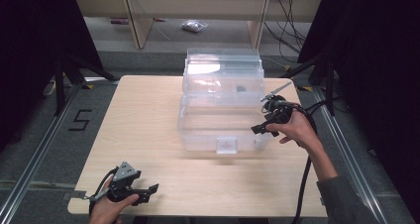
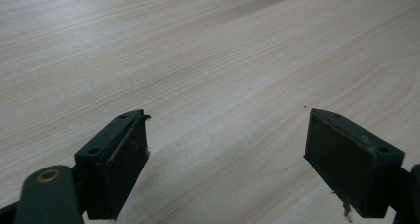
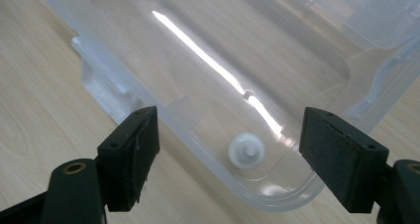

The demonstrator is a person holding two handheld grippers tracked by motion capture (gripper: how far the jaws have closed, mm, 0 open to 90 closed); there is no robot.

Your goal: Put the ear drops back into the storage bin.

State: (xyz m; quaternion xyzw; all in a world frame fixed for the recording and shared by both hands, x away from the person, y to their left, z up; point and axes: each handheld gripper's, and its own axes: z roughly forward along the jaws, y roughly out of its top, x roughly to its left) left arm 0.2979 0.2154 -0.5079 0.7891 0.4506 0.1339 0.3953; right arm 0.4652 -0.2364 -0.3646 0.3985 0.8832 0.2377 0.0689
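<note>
1 clear box (image 1: 221,116), small white knob (image 3: 246,151) inside | right claw (image 3: 228,154) spread above | left claw (image 2: 225,159) spread

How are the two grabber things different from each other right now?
The right gripper is up at the clear plastic box, at its near right corner; the left gripper sits at the table's near left edge, far from it. The right gripper looks down on the box and a small white piece inside; the left gripper looks at bare wood. Both stand open and hold nothing.
</note>
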